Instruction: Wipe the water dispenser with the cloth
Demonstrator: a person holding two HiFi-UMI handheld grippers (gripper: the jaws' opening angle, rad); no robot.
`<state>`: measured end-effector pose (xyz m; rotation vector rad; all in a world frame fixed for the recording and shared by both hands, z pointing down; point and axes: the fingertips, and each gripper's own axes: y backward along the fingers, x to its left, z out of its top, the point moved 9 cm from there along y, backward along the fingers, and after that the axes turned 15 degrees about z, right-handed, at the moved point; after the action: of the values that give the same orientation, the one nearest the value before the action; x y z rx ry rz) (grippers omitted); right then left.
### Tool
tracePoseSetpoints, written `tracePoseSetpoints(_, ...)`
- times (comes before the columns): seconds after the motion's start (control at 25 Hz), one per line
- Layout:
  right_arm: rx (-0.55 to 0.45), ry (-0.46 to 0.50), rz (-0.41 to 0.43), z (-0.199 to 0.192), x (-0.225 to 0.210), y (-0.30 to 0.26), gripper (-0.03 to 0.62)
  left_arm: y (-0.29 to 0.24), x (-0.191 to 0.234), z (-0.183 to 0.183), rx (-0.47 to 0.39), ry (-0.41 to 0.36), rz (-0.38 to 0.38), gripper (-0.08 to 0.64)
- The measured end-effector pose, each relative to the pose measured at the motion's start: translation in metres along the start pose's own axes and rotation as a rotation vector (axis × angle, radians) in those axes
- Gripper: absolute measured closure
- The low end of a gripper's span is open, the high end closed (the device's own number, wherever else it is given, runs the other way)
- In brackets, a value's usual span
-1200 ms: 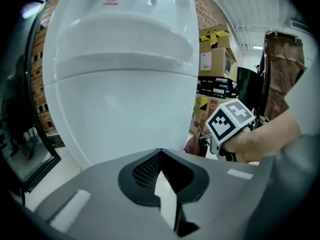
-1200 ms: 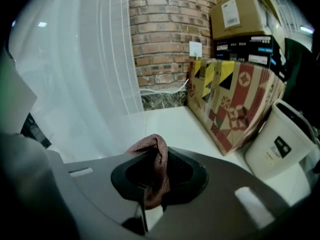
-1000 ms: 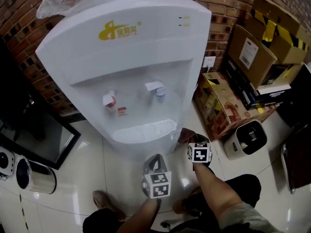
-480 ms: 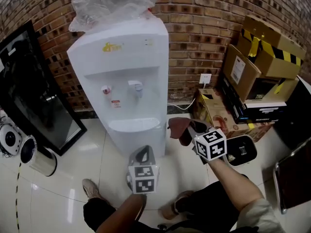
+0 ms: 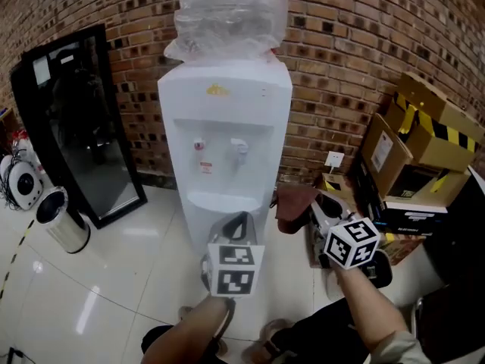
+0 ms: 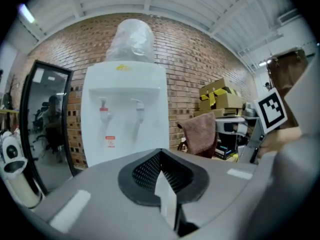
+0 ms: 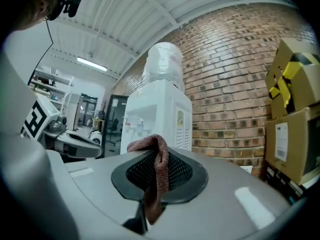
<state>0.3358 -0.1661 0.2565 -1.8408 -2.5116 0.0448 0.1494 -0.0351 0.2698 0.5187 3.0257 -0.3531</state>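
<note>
The white water dispenser stands against the brick wall, with a plastic-wrapped bottle on top. Its two taps face me. My right gripper is held up to the right of the dispenser's lower front, apart from it. It is shut on a brown cloth that hangs down from its tips. In the right gripper view the cloth lies pinched between the jaws. My left gripper hovers in front of the dispenser's base. Its jaws are shut with nothing in them and point at the dispenser.
A black-framed glass panel leans on the wall at the left, with a metal bin and a white device beside it. Cardboard boxes are stacked at the right, near a wall socket.
Both grippers have risen from low by the dispenser's base. The head view has tilted up, so the dispenser now stands farther off and upright. The cloth stays in the right gripper.
</note>
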Motion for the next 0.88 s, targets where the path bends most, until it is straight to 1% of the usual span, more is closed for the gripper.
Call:
tracePoseSetpoints(0.08,-0.003,-0.024,-0.022,0.000,0.000,-0.001,0.546,0.001,0.009,0.013,-0.004,0.017,0.016,0.560)
tracePoseSetpoints(0.16,-0.027,-0.059,-0.036,0.006,0.000,-0.002,0.545,0.010,0.015,0.030,-0.052,0.039,0.045,0.560)
tracePoseSetpoints(0.24,-0.072,-0.044,-0.044,0.016,0.003,-0.003,0.546,0.017,0.019,0.040,-0.079,0.073,0.069,0.560)
tracePoseSetpoints(0.36,-0.111,0.010,-0.045,0.019,0.005,-0.005,0.546,0.016,0.014,0.045,-0.076,0.101,0.094,0.560)
tracePoseSetpoints(0.44,-0.133,0.009,-0.046,0.013,-0.002,-0.006,0.546,0.012,0.006,0.055,-0.085,0.110,0.086,0.560)
tracePoseSetpoints(0.56,-0.208,-0.026,-0.053,0.018,-0.023,-0.007,0.548,0.001,-0.010,0.086,-0.147,0.140,0.044,0.560)
tracePoseSetpoints(0.64,-0.259,-0.025,-0.037,0.032,-0.036,-0.009,0.548,-0.008,-0.020,0.105,-0.186,0.179,0.001,0.560)
tracePoseSetpoints(0.68,-0.286,-0.013,-0.026,0.041,-0.041,-0.010,0.548,-0.013,-0.024,0.111,-0.200,0.189,-0.007,0.560)
tracePoseSetpoints(0.8,-0.382,0.035,-0.004,0.081,-0.056,-0.013,0.548,-0.034,-0.030,0.116,-0.214,0.173,0.030,0.560)
tracePoseSetpoints(0.88,-0.433,0.093,0.012,0.112,-0.061,-0.017,0.548,-0.045,-0.031,0.118,-0.212,0.168,0.050,0.560)
